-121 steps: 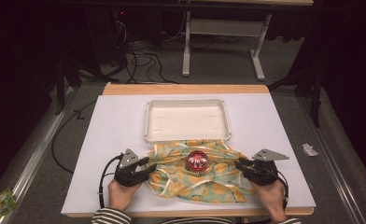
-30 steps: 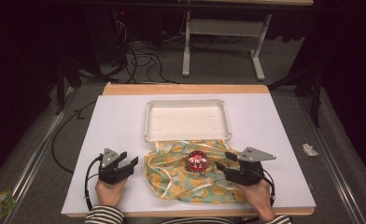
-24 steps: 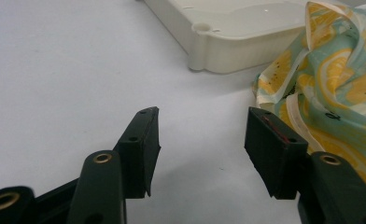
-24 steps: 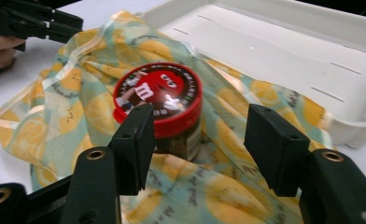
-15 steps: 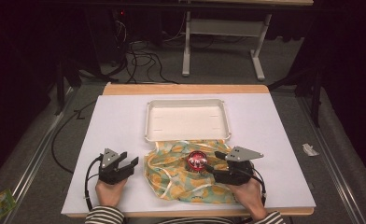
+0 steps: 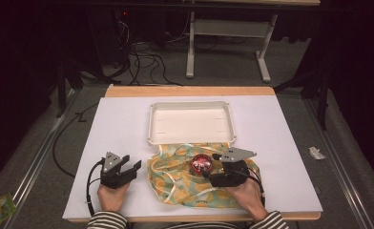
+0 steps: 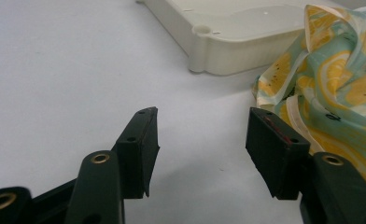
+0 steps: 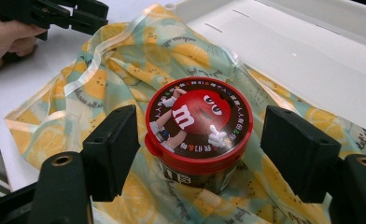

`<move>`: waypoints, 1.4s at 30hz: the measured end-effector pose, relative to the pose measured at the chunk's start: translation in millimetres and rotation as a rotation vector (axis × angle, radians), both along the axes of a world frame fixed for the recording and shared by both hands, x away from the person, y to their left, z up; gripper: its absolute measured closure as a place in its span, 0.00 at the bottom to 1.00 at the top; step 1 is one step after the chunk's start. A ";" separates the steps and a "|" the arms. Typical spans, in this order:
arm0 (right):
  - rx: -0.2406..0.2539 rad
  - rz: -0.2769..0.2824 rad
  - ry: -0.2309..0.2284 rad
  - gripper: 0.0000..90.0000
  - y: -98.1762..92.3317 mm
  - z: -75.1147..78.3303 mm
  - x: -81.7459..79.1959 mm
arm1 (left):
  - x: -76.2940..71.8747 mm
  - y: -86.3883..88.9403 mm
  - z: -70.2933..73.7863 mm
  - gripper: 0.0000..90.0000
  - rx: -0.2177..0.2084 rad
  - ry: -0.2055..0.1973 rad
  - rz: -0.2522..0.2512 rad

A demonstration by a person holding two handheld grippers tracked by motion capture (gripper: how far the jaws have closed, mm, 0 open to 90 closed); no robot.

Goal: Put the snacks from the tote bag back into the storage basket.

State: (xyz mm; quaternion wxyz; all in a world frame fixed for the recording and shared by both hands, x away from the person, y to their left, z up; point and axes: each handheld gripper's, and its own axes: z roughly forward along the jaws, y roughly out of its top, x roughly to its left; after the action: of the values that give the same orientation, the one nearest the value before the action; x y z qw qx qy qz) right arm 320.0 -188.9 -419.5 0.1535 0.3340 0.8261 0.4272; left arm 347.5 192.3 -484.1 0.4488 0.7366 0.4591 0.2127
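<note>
From the high view I see my right gripper (image 6: 209, 175) at about 4 o'clock of the counter (image 6: 128, 124), reaching over the lemon-print cloth (image 6: 175, 179) toward the red candy tub (image 6: 202, 164). Tub stands upright on the cloth, just at 6 o'clock of the white tray (image 6: 192, 138); the cloth's far edge touches or tucks under the tray's near rim. From up here I can't tell whether the jaws touch the tub.

The right gripper view settles it: right gripper (image 8: 197, 154) jaws apart, just been opening, candy tub (image 8: 200, 126) sits between them with clear gaps either side, no pad on it. Lid print readable here, red cartoon candy figure with an "m" — a blur in the high view. White tray (image 8: 312, 51) at 1 o'clock, lemon-print cloth (image 8: 97, 84) under and around the tub. My left gripper (image 8: 69, 11) and hand show at 11 o'clock.

Left gripper (image 6: 128, 167) sits at 8 o'clock of the counter, off the cloth's edge. Left gripper view: left gripper (image 7: 202, 133) jaws wide apart, bare counter (image 7: 55, 70) between them; lemon-print cloth (image 7: 340, 93) just beside the right-hand jaw, white tray (image 7: 237, 42) corner at 12 o'clock.
</note>
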 end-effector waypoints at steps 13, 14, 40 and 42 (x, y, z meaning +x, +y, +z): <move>-0.001 0.003 0.015 0.28 5.3 -4.3 2.9 | 0.0 0.2 0.0 0.49 -0.003 0.000 -0.004; -0.006 0.008 0.014 0.28 5.7 -4.2 2.9 | 0.0 0.1 0.0 0.49 -0.001 0.001 -0.006; -0.065 0.020 0.046 0.25 18.2 -16.0 15.8 | -0.3 0.0 -0.1 0.48 -0.001 -0.001 -0.001; -0.070 0.021 0.044 0.25 18.5 -16.7 16.5 | -0.2 0.0 -0.1 0.48 -0.001 0.000 -0.002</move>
State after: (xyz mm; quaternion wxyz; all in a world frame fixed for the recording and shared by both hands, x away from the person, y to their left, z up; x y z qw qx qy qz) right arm 336.4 -170.4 -436.1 0.1423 0.3290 0.8473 0.3919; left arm 347.3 192.2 -484.2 0.4493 0.7369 0.4583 0.2122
